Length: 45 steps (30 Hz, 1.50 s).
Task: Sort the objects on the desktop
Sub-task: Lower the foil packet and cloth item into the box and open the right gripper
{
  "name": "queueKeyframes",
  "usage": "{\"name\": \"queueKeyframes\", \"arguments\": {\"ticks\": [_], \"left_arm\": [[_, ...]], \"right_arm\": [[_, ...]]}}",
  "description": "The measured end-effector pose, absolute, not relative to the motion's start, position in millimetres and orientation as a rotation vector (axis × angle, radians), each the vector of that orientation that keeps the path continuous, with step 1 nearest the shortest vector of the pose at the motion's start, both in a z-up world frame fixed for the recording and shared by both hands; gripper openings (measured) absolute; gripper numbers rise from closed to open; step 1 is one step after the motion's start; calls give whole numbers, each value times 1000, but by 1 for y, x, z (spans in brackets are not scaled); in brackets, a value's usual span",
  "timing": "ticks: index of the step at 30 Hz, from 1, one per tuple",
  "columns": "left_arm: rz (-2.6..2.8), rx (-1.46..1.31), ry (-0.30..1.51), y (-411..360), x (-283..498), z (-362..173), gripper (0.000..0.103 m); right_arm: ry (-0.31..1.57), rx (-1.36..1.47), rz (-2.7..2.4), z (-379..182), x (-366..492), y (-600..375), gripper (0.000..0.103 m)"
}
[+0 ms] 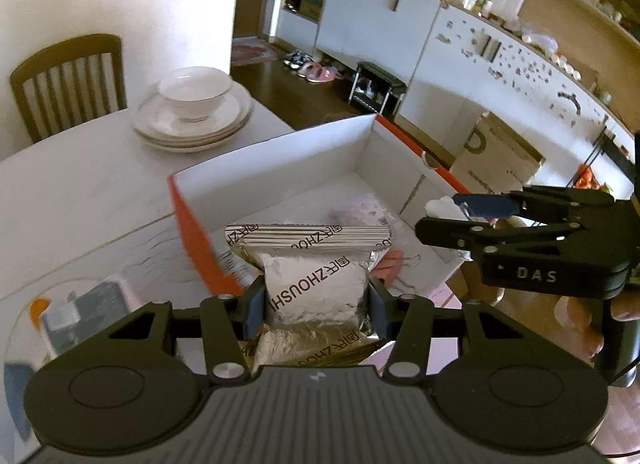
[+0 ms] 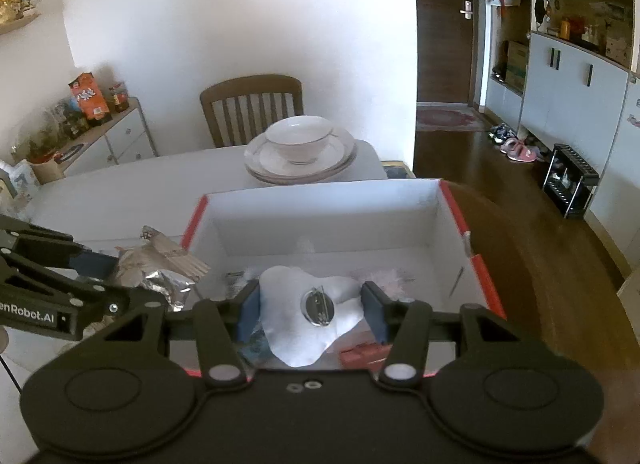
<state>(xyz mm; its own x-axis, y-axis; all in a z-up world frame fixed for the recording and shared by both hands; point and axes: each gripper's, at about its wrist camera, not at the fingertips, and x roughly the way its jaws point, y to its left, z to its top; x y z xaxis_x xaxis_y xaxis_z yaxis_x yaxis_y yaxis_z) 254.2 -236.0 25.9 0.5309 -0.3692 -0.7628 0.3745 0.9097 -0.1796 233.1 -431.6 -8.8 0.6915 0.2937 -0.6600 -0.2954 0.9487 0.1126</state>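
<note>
Foil packet (image 1: 316,284) sits pinched between my left claw (image 1: 316,306), held above the near orange-edged wall of the white box (image 1: 280,160), not yet fully over the inside. My right claw (image 2: 312,314) is clamped on a white felt-like badge (image 2: 296,328) with a round metal pin back facing me; it hangs over the near part of the same box. From the left view I see the right claw (image 1: 448,216) just beside the box's right wall, white material showing at its tips.

My worry is crowding. Both claws are heading for one box, and they are near each other, so if I bring them in together the linkages could knock. I would drop one item first.

The foil packet is slick and puffy; I judge it could squirt out of the pads if I squeeze harder or swing fast, and land on the worktop (image 1: 80,192) or catch the box rim and tip the wall.

The badge is limp and gripped only at its sides, so it may fold or slide, and the pin could snag on things already lying in the box: a pinkish wrapper and some clips, though I cannot make them out well.

The stacked plates and bowl (image 2: 300,144) stand well apart beyond the box, so they are at little risk.
</note>
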Motion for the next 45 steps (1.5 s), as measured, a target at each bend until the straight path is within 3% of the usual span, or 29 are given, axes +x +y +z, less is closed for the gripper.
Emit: {"name": "queueKeyframes", "arguments": {"ticks": [23, 45], "left_arm": [[-409, 155, 1103, -292, 335, -39, 50], [-430, 160, 1178, -297, 349, -60, 53]], "right_arm": [[887, -175, 361, -70, 286, -444, 53], [946, -260, 397, -95, 301, -437, 57]]}}
